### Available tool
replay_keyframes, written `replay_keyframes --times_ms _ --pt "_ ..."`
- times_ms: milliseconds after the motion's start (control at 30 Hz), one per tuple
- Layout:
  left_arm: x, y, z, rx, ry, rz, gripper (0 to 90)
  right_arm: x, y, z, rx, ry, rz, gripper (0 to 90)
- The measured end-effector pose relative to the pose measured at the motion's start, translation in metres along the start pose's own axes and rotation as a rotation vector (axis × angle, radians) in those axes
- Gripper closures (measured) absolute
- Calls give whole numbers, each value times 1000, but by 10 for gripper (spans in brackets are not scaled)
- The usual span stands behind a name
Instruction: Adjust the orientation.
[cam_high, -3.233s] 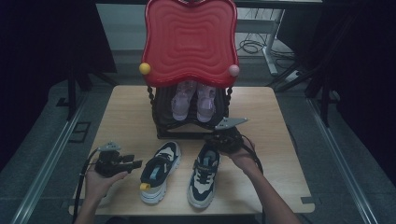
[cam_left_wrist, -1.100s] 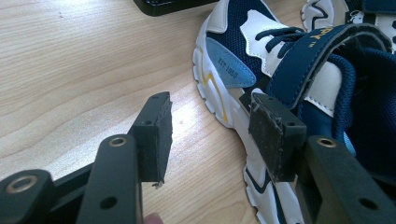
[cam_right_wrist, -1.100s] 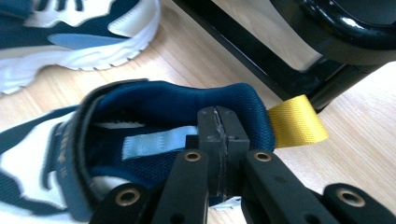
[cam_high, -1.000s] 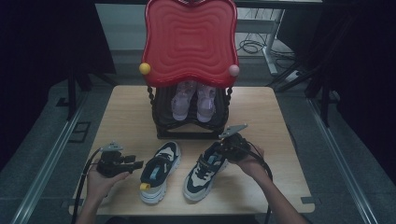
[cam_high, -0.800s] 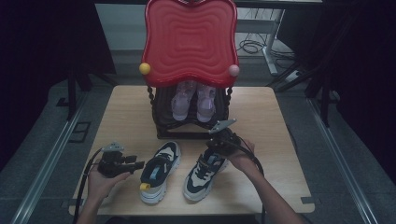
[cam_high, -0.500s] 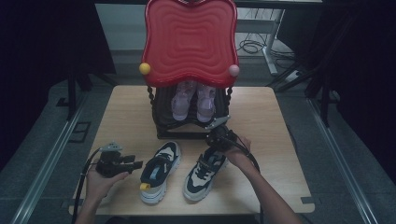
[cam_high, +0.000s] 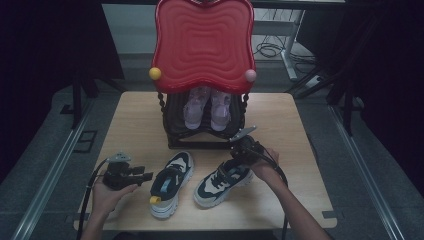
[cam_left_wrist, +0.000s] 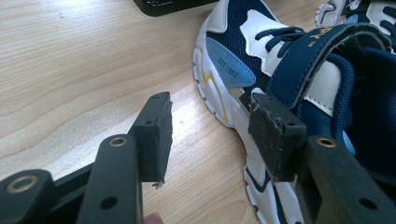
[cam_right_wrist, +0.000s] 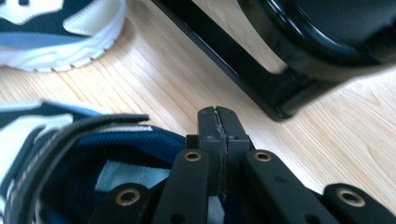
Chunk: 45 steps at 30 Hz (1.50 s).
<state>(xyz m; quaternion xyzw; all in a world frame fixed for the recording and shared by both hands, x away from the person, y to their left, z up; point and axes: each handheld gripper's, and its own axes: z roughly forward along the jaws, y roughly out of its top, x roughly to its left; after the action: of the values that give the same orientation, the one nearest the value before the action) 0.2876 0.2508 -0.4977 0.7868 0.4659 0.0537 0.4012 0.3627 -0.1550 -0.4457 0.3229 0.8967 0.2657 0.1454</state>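
Observation:
Two navy-and-white sneakers lie on the wooden table (cam_high: 300, 170) in front of a black shoe rack (cam_high: 200, 145). My left gripper (cam_high: 147, 176) rests just left of the left sneaker (cam_high: 167, 187), open. In the left gripper view its jaws (cam_left_wrist: 210, 112) stand apart with bare wood between them, the right one close beside that sneaker's white sole (cam_left_wrist: 219, 98). My right gripper (cam_high: 240, 157) is shut at the collar end of the right sneaker (cam_high: 220, 182). In the right gripper view its pads (cam_right_wrist: 218, 119) meet above the blue padded collar (cam_right_wrist: 140, 140), nothing showing between the tips.
The rack holds a pair of pink shoes (cam_high: 210, 107) under a tall red wavy panel (cam_high: 202, 45) with a yellow ball (cam_high: 155, 73) and a pink ball (cam_high: 250, 75). The rack's black base bar (cam_right_wrist: 243, 70) lies close ahead of the right gripper. Cables trail from both grippers.
The right sneaker has turned from lying lengthwise to slanting, its far end drawn right along with the right gripper. Over the last second that gripper only shifted slightly. The left gripper stayed put.

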Motion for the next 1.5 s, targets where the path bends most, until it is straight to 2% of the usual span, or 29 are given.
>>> replay_keyframes --times_ms 167,400,700,833,933,1067,1200,1333,1433,1500 --pt "0 0 0 1 0 0 497 -8 -11 -8 22 -14 13 891" --pt "-1 0 1 1 0 -1 498 -15 -26 -19 19 -19 42 892" --pt "-3 1 3 5 -2 4 497 -19 -51 -35 2 17 75 891" --pt "-3 1 4 8 -3 4 498 -20 -57 -38 -14 34 81 890" --pt "-2 1 5 8 -4 4 497 -22 -58 -41 -33 30 88 890" --pt "-3 1 4 6 -5 3 498 -34 -57 -40 -57 38 108 890" --pt "-2 1 3 4 -1 3 497 -40 -59 -34 -48 44 119 890" --pt "-1 1 3 5 -1 2 497 -45 -70 -29 -64 103 141 890" --pt "-2 1 4 -2 -15 -2 496 -44 -78 -33 -76 127 147 891" --pt "-2 1 4 0 -8 -1 496 -43 -81 -35 -80 135 149 891"
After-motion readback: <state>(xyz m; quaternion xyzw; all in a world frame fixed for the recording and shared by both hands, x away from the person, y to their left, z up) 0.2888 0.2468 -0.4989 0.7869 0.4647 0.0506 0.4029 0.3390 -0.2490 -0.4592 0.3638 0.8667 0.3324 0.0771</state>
